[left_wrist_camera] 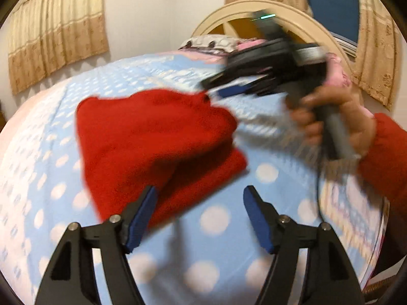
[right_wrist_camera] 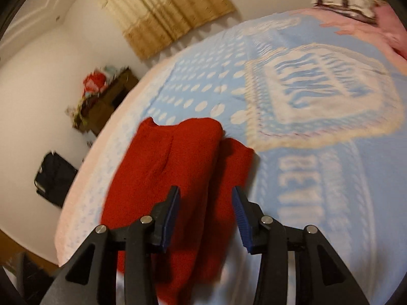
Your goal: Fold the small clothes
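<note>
My left jaws point(left_wrist_camera: 199, 217) stand spread over the bed point(left_wrist_camera: 216, 218), empty. My right jaws point(right_wrist_camera: 206, 218) gape above the red garment point(right_wrist_camera: 178, 157), seemingly folded, lying near the bed's left edge.

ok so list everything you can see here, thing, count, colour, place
garment: one, red, folded on the bed's near left part
blanket: one, light blue with white dots and lettering, covering the bed
pillows: a small pile, pink and white, at the head of the bed
headboard: one, cream, arched, behind the pillows
curtains: several, beige, on the walls
cabinet: one, dark wood, cluttered top, by the far wall
bag: one, black, on the floor
left hand-held gripper: one, black with blue pads, open, at the garment's near edge
right hand-held gripper: one, same colours, open over the garment
hand: one, red sleeve, holding the right one
</note>
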`<state>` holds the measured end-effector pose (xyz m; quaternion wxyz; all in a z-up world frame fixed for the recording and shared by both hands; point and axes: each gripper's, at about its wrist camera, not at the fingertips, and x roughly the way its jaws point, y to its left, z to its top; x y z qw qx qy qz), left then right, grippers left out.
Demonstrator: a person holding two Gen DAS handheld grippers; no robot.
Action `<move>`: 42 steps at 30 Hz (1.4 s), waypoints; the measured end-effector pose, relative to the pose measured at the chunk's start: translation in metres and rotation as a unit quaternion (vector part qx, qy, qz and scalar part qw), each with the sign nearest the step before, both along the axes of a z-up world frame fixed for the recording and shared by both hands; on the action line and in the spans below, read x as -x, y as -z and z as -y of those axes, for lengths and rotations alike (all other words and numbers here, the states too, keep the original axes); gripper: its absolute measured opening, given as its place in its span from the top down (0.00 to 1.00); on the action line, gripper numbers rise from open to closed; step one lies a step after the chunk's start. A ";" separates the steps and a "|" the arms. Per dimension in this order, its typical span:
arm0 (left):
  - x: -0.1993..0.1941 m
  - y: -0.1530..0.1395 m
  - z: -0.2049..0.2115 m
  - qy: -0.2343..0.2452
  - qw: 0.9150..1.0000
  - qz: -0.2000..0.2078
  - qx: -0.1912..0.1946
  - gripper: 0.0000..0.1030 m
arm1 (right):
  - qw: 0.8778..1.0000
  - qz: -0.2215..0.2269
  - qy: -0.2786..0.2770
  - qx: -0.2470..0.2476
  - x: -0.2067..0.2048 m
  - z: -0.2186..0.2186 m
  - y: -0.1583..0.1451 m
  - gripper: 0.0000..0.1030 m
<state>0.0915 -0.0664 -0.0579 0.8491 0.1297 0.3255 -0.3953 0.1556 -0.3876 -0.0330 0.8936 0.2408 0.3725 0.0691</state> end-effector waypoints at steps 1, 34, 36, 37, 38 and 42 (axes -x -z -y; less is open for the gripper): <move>-0.003 0.005 -0.011 -0.019 1.000 -0.004 -0.007 0.29 | 1.000 0.008 -0.006 -0.002 0.012 -0.005 -0.006 0.57; -0.048 0.033 -0.050 -0.141 0.990 -0.017 -0.006 0.77 | 0.993 -0.072 -0.071 0.060 0.085 -0.074 0.045 0.94; -0.045 0.038 -0.051 -0.139 0.990 -0.015 -0.019 0.69 | 0.995 -0.071 -0.061 0.043 0.088 -0.068 0.051 0.94; -0.045 0.037 -0.055 -0.145 0.989 -0.016 -0.013 0.59 | 0.995 -0.068 -0.059 0.036 0.089 -0.065 0.050 0.94; -0.045 0.036 -0.059 -0.149 0.989 -0.023 -0.010 0.54 | 0.995 -0.062 -0.060 0.039 0.089 -0.065 0.046 0.94; -0.046 0.024 -0.081 -0.134 0.990 -0.048 0.016 0.43 | 0.994 -0.050 -0.076 0.055 0.097 -0.063 0.020 0.92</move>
